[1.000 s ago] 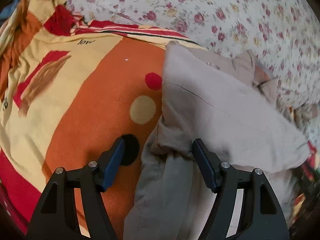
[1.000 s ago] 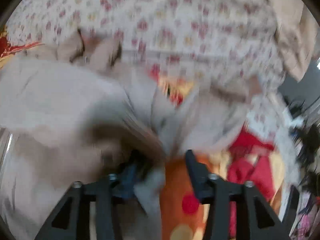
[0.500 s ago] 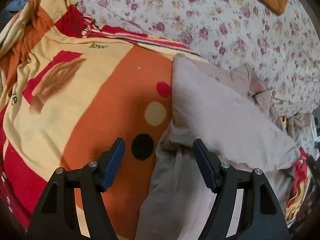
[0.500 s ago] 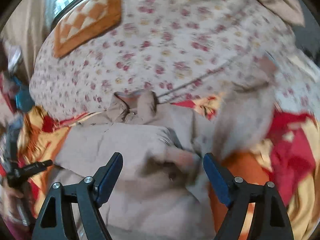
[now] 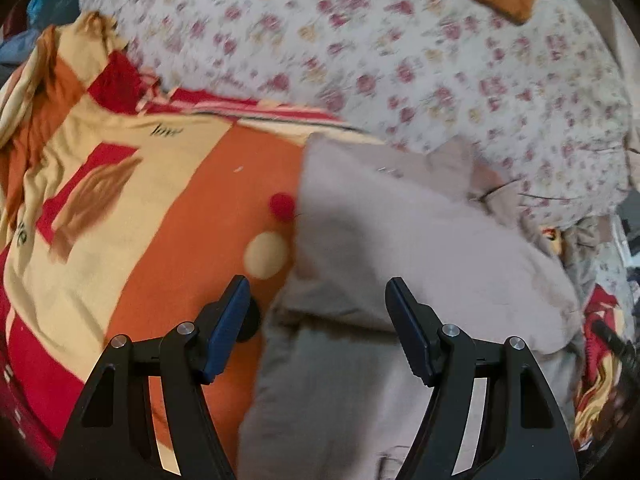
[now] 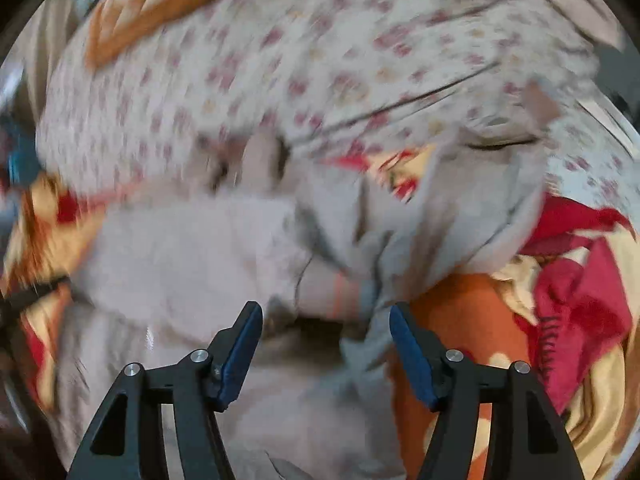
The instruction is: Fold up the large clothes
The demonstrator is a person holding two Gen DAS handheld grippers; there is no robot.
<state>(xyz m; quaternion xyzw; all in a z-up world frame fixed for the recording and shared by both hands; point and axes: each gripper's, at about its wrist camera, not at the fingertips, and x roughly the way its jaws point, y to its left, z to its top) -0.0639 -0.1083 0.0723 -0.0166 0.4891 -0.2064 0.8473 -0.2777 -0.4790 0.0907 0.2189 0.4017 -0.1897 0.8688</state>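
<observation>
Left gripper point(image 5: 316, 296) fingers stood apart, gripping nothing, above beige garment point(image 5: 420, 248). Right gripper point(image 6: 325, 324) fingers apart, just closing somewhat, nothing clamped. Garment lay half-folded on orange blanket point(image 5: 192, 232), floral sheet point(image 5: 400, 60) beyond garment.

The word "love" stands on the patterned blanket point(image 5: 132, 208).
</observation>
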